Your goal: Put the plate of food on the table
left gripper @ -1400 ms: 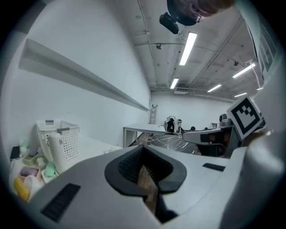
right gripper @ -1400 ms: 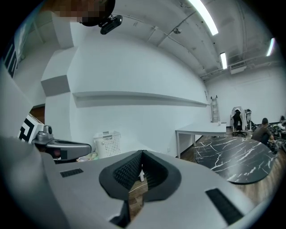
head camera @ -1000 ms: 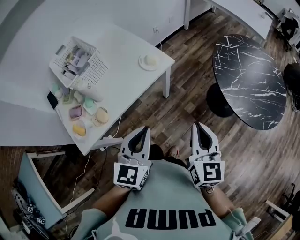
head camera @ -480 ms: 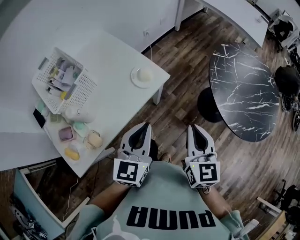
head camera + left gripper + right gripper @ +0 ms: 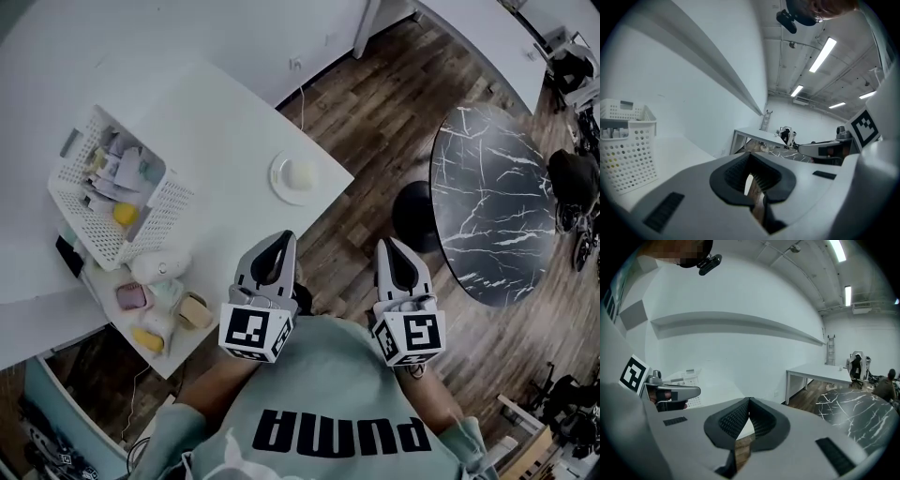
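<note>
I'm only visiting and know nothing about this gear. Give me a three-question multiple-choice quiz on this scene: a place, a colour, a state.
1. Where is the plate of food?
A. on a chair
B. on the white table, near its corner
C. on the floor
2. What colour is the top of the round table?
A. black with white veins
B. red
C. yellow
3. How are the left gripper and right gripper?
A. both shut and empty
B. both wide open
C. clamped on the plate
Answers: B, it sits by that table's corner; A, dark top, pale veins; A, each gripper view shows tips together, nothing between.
</note>
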A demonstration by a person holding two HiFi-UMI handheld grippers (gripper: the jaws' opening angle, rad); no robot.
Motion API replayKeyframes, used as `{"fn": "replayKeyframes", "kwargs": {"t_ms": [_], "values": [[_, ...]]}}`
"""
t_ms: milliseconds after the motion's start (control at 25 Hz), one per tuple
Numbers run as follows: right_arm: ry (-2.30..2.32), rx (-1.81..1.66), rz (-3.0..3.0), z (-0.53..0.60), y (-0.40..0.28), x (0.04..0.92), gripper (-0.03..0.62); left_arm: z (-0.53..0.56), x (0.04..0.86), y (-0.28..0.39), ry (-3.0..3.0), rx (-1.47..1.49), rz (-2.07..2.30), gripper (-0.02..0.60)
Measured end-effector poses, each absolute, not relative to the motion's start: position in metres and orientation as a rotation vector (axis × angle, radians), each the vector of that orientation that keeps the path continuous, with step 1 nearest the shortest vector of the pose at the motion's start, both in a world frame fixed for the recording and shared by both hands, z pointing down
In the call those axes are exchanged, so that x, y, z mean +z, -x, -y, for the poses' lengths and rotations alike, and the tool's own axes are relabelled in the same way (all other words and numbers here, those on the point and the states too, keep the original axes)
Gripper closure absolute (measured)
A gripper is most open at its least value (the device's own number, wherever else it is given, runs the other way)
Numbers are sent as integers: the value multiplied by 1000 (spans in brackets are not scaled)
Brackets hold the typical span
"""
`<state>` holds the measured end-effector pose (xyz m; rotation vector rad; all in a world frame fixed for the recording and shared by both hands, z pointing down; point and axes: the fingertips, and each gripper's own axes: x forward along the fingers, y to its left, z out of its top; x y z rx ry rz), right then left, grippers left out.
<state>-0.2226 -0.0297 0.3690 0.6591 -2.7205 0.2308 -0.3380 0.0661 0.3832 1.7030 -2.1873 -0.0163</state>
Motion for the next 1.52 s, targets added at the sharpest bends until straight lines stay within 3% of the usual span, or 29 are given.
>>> {"fn": "replayKeyframes", "kwargs": {"t_ms": [640,760,1080,1520], "values": [[-340,312,2560,101,328,449,586,-34,460,451,-1393,-151,2102,574],[-248,382,2497,111,337,475,586,-30,483,457,-1303,-151,2063,574],[-96,607,2338,128,360,537,585,-16,547,471,-1135,-141,1918,499],[35,920,2138,127,370,587,574,-10,590,476,-1034,-216,1754,488]]}}
